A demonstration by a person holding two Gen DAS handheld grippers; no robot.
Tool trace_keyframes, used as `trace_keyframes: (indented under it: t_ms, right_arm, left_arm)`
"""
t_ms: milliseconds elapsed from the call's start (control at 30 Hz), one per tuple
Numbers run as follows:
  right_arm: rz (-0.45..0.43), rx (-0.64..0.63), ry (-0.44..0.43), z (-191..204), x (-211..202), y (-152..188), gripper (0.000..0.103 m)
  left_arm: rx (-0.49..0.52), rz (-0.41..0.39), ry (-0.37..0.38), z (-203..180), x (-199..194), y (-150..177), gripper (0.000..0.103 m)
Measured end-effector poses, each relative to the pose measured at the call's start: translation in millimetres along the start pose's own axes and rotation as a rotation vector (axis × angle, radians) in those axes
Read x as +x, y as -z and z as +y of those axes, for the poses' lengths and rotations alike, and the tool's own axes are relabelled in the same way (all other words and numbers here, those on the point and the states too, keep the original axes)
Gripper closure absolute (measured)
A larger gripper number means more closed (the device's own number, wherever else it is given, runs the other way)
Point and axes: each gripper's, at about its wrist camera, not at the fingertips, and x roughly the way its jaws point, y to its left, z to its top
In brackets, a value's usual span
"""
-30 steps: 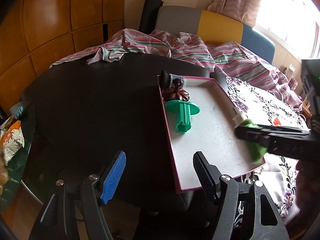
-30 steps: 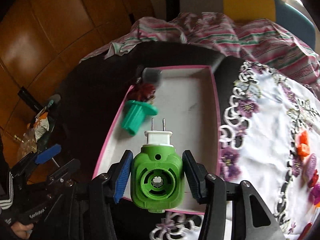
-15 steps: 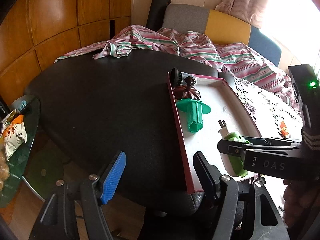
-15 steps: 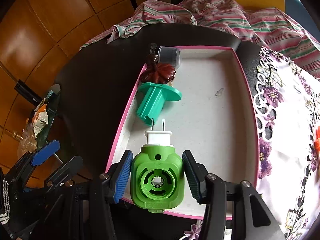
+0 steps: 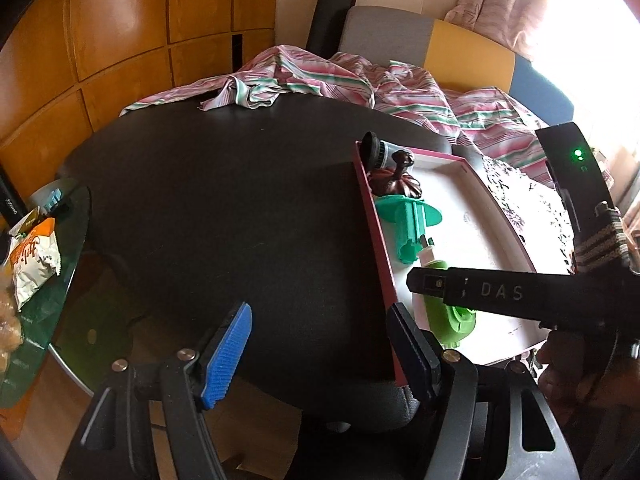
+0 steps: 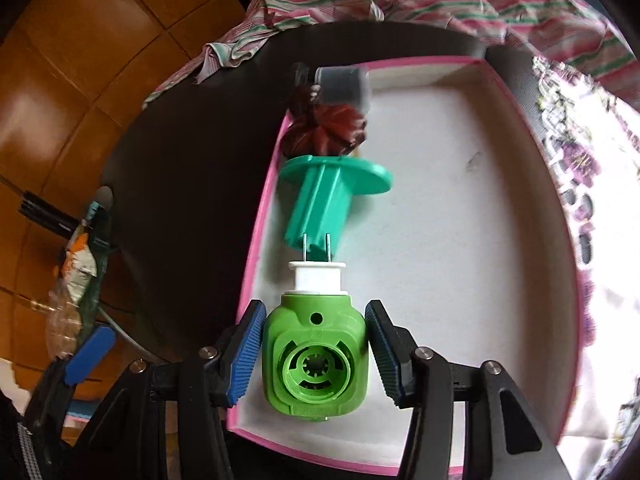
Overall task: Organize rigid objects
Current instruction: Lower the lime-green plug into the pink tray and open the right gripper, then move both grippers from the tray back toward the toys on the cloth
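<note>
Right claw sat around green plug inside pink tray; grip or gap, impossible to tell. Left claw gaped empty over dark table.

One pink tray holds four items: green plug, teal spool, brown ornament, grey cylinder.
</note>
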Motion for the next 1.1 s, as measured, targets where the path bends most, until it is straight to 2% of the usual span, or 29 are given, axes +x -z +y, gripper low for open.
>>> trace_keyframes:
  t_ms: [200,500,1100]
  right_arm:
    - [-0.03,0.026,-0.066,-4.3,-10.4,4.3,0.05]
    - [-0.06,0.019,-0.082,-6.5,-25.1,15.1,0.05]
    - [-0.224,-0.022,0.059,-32.0,-81.2,30.0,0.05]
  left_arm:
    - [-0.01,0.006,-0.004,3.2,2.3,0.4,0.032]
    - [0.011,-0.007,0.001,-3.9,-2.7,0.6,0.032]
    - [0.09,-0.046,0.011,-27.0,-16.3,-1.7,0.032]
